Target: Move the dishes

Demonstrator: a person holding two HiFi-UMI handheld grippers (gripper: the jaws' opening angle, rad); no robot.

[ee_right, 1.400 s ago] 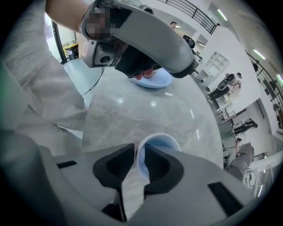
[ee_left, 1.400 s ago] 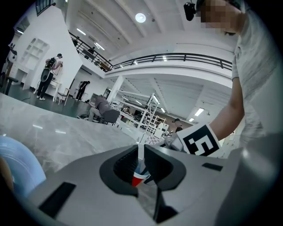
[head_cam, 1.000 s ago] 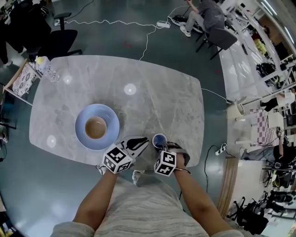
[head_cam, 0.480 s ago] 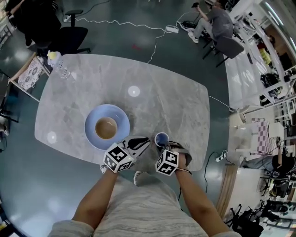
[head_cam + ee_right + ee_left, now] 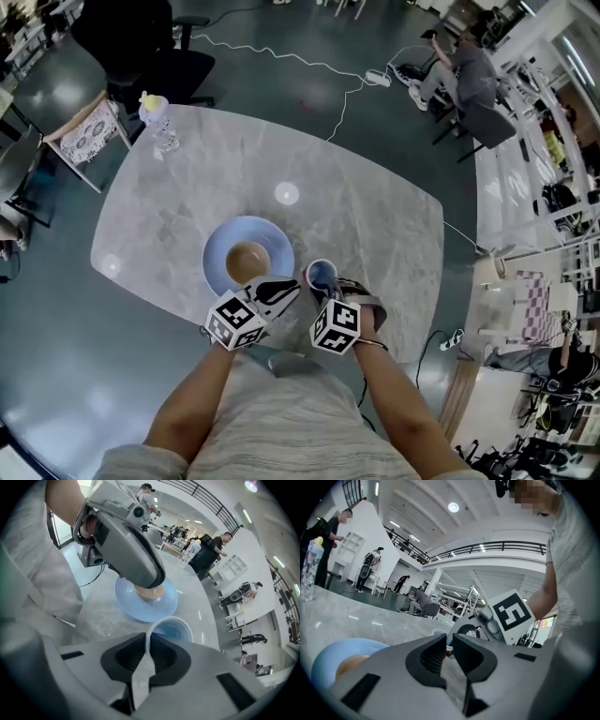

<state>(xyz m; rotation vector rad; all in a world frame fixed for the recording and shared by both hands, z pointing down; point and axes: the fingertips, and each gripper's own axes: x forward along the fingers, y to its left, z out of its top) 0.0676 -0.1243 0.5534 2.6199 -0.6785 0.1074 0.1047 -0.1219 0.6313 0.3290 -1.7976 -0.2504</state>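
Your right gripper (image 5: 146, 651) has its fingers pinched on one thin stretch of the rim of the small blue cup (image 5: 171, 630), with the rest of the cup hanging out past the fingertips. That is the weak point: a hold on the rim alone lets the cup swing or slip out if you tilt or jerk your wrist. Whether it hangs clear of the tabletop (image 5: 366, 216) is not plain. Just beyond and to the left of those fingers sits the blue plate (image 5: 217, 246) with a brown bowl (image 5: 247, 262) on it, so a low pass could knock the cup against the plate's edge or the bowl. Your left gripper (image 5: 281, 289) has its fingers drawn nearly together with nothing between them and lies close beside the right one, so the two could bump. The cup also sits near the tabletop's near edge, and a drop could send it to the floor. The tabletop is smooth, pale grey marble, likely slippery, with a bottle (image 5: 159, 120) at its far corner. The room is an open hall with a dark shiny floor, a black chair (image 5: 150, 66), a trailing cable and a seated person (image 5: 459, 66).
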